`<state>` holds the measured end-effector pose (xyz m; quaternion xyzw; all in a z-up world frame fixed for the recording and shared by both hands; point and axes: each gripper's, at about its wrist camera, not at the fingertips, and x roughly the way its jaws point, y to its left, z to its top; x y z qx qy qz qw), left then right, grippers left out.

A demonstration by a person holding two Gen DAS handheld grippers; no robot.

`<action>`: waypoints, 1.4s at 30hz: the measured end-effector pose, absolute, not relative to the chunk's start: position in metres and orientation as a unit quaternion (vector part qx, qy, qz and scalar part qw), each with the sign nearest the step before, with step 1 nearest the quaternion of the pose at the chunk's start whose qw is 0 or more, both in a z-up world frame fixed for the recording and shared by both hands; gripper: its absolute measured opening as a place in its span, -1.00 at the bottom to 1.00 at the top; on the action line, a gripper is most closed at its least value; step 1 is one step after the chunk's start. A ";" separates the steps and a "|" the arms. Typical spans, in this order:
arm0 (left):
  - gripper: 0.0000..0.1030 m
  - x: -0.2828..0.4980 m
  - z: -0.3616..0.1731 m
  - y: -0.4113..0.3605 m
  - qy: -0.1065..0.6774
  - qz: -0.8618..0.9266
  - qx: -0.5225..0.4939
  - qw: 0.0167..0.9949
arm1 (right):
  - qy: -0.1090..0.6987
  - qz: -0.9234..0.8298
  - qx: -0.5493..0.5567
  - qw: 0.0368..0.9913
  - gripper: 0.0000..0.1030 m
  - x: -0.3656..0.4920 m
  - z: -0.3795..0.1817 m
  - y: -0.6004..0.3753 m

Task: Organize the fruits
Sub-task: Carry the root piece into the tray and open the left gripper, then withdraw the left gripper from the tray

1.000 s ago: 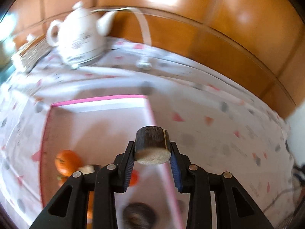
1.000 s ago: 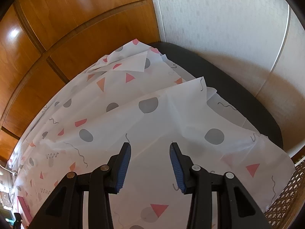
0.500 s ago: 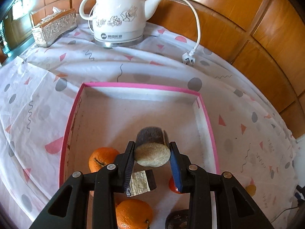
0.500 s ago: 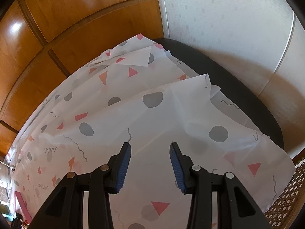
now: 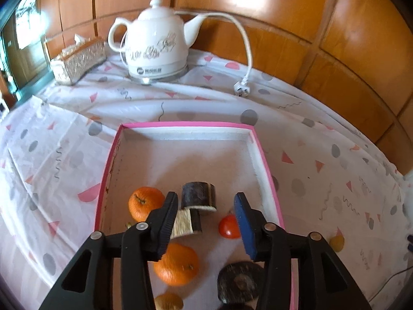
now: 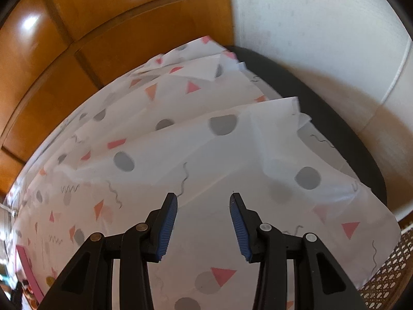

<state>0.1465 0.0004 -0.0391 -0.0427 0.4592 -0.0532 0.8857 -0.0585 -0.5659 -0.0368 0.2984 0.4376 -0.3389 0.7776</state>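
Note:
A pink-rimmed tray [image 5: 185,124] lies on the patterned tablecloth. Inside it are two oranges [image 5: 145,202] [image 5: 176,263], a small red fruit [image 5: 229,227], a dark round fruit [image 5: 240,284] and a yellowish fruit [image 5: 167,301]. A dark cylindrical piece [image 5: 198,196] with a pale cut end rests in the tray on top of a similar piece [image 5: 185,223]. My left gripper [image 5: 205,197] hovers over it, its jaws opening, the pads apart from the piece. My right gripper [image 6: 204,199] stands open over bare cloth with nothing between its fingers.
Behind the tray stand a white kettle [image 5: 157,49], its loose plug [image 5: 241,90] and a tissue box [image 5: 77,62], against a wooden wall. A small yellow fruit [image 5: 336,242] lies on the cloth right of the tray. The right view shows the dark table edge [image 6: 322,118].
The left gripper swung over the tray; its jaws spread and the dark cylindrical piece left them, now lying in the tray. The right gripper has barely shifted.

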 end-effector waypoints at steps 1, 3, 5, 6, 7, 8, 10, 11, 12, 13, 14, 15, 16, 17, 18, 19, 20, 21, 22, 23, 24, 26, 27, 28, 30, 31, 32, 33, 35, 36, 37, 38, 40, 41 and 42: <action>0.02 0.141 -0.036 -0.001 0.453 -0.055 -0.037 0.889 | 0.440 -0.333 0.294 0.780 -0.17 -0.056 -0.037 -0.563; 0.14 0.131 -0.030 -0.005 0.445 -0.059 -0.028 0.893 | 0.444 -0.324 0.285 0.785 -0.17 -0.053 -0.036 -0.557; 0.20 0.121 -0.025 -0.008 0.437 -0.064 -0.024 0.897 | 0.448 -0.318 0.280 0.787 -0.17 -0.052 -0.036 -0.554; 0.25 0.116 -0.023 -0.009 0.433 -0.066 -0.021 0.899 | 0.449 -0.316 0.277 0.789 -0.17 -0.051 -0.036 -0.552; 0.27 0.111 -0.021 -0.011 0.428 -0.067 -0.017 0.901 | 0.449 -0.316 0.274 0.789 -0.17 -0.051 -0.036 -0.552; 0.31 0.106 -0.019 -0.012 0.423 -0.069 -0.015 0.903 | 0.450 -0.316 0.272 0.789 -0.17 -0.050 -0.037 -0.552; 0.42 0.096 -0.015 -0.014 0.413 -0.073 -0.011 0.908 | 0.451 -0.312 0.272 0.791 -0.17 -0.049 -0.036 -0.550; 0.50 0.092 -0.013 -0.014 0.408 -0.073 -0.008 0.910 | 0.450 -0.307 0.271 0.793 -0.17 -0.049 -0.036 -0.548; 0.55 0.088 -0.011 -0.015 0.403 -0.071 -0.005 0.913 | 0.450 -0.303 0.268 0.796 -0.17 -0.047 -0.035 -0.547; 0.56 0.084 -0.009 -0.014 0.399 -0.071 -0.003 0.914 | 0.451 -0.297 0.262 0.800 -0.17 -0.045 -0.034 -0.544; 0.57 0.081 -0.008 -0.014 0.397 -0.073 -0.004 0.915 | 0.452 -0.294 0.258 0.802 -0.17 -0.044 -0.034 -0.541; 0.57 0.078 -0.008 -0.013 0.396 -0.074 -0.005 0.915 | 0.453 -0.287 0.251 0.806 -0.17 -0.042 -0.033 -0.537; 0.58 0.075 -0.007 -0.013 0.396 -0.075 -0.007 0.915 | 0.455 -0.281 0.246 0.808 -0.17 -0.040 -0.033 -0.534; 0.62 0.072 -0.007 -0.012 0.397 -0.076 -0.008 0.915 | 0.456 -0.271 0.243 0.812 -0.17 -0.037 -0.033 -0.531; 0.66 0.070 -0.008 -0.012 0.397 -0.076 -0.008 0.915 | 0.457 -0.256 0.242 0.817 -0.17 -0.035 -0.033 -0.527; 0.67 0.066 -0.009 -0.011 0.397 -0.074 -0.008 0.915 | 0.459 -0.242 0.241 0.820 -0.17 -0.032 -0.034 -0.523; 0.67 0.063 -0.009 -0.010 0.396 -0.075 -0.009 0.915 | 0.463 -0.227 0.236 0.824 -0.17 -0.029 -0.034 -0.517; 0.67 0.061 -0.010 -0.010 0.397 -0.076 -0.009 0.914 | 0.467 -0.210 0.224 0.829 -0.17 -0.024 -0.035 -0.509; 0.68 0.059 -0.011 -0.009 0.399 -0.076 -0.009 0.914 | 0.469 -0.202 0.217 0.832 -0.17 -0.022 -0.034 -0.504; 0.68 0.058 -0.012 -0.008 0.400 -0.076 -0.009 0.913 | 0.471 -0.184 0.205 0.838 -0.17 -0.018 -0.034 -0.495; 0.68 0.056 -0.013 -0.008 0.401 -0.075 -0.009 0.913 | 0.472 -0.174 0.198 0.841 -0.17 -0.016 -0.034 -0.489; 0.68 0.054 -0.014 -0.005 0.403 -0.075 -0.011 0.912 | 0.477 -0.154 0.183 0.846 -0.17 -0.011 -0.035 -0.478; 0.68 0.052 -0.014 -0.004 0.403 -0.074 -0.012 0.912 | 0.479 -0.145 0.173 0.848 -0.20 -0.009 -0.035 -0.472; 0.68 0.051 -0.015 -0.003 0.404 -0.073 -0.013 0.912 | 0.480 -0.139 0.168 0.850 -0.24 -0.008 -0.035 -0.469; 0.68 0.049 -0.015 -0.001 0.405 -0.072 -0.014 0.911 | 0.484 -0.128 0.157 0.851 -0.25 -0.006 -0.036 -0.461; 0.68 0.048 -0.016 0.000 0.406 -0.072 -0.016 0.911 | 0.486 -0.126 0.153 0.852 -0.30 -0.006 -0.037 -0.459; 0.68 0.047 -0.016 0.001 0.406 -0.072 -0.017 0.911 | 0.488 -0.124 0.148 0.851 -0.32 -0.005 -0.037 -0.458; 0.68 0.046 -0.016 0.003 0.406 -0.071 -0.018 0.911 | 0.491 -0.123 0.145 0.850 -0.33 -0.004 -0.039 -0.456; 0.68 0.044 -0.016 0.006 0.406 -0.069 -0.021 0.911 | 0.496 -0.120 0.141 0.848 -0.37 -0.002 -0.041 -0.455; 0.68 0.044 -0.015 0.008 0.406 -0.067 -0.024 0.911 | 0.499 -0.116 0.138 0.848 -0.42 -0.002 -0.043 -0.453; 0.68 0.043 -0.015 0.010 0.405 -0.065 -0.027 0.911 | 0.502 -0.113 0.134 0.847 -0.43 -0.001 -0.043 -0.451; 0.68 0.042 -0.015 0.012 0.405 -0.064 -0.028 0.912 | 0.505 -0.108 0.128 0.847 -0.44 0.000 -0.045 -0.447; 0.68 0.041 -0.015 0.017 0.406 -0.060 -0.032 0.911 | 0.512 -0.091 0.117 0.846 -0.48 0.003 -0.047 -0.439; 0.68 0.041 -0.016 0.019 0.407 -0.059 -0.034 0.911 | 0.517 -0.078 0.107 0.845 -0.48 0.005 -0.049 -0.432; 0.68 0.041 -0.016 0.022 0.408 -0.057 -0.037 0.910 | 0.521 -0.071 0.100 0.844 -0.48 0.005 -0.051 -0.428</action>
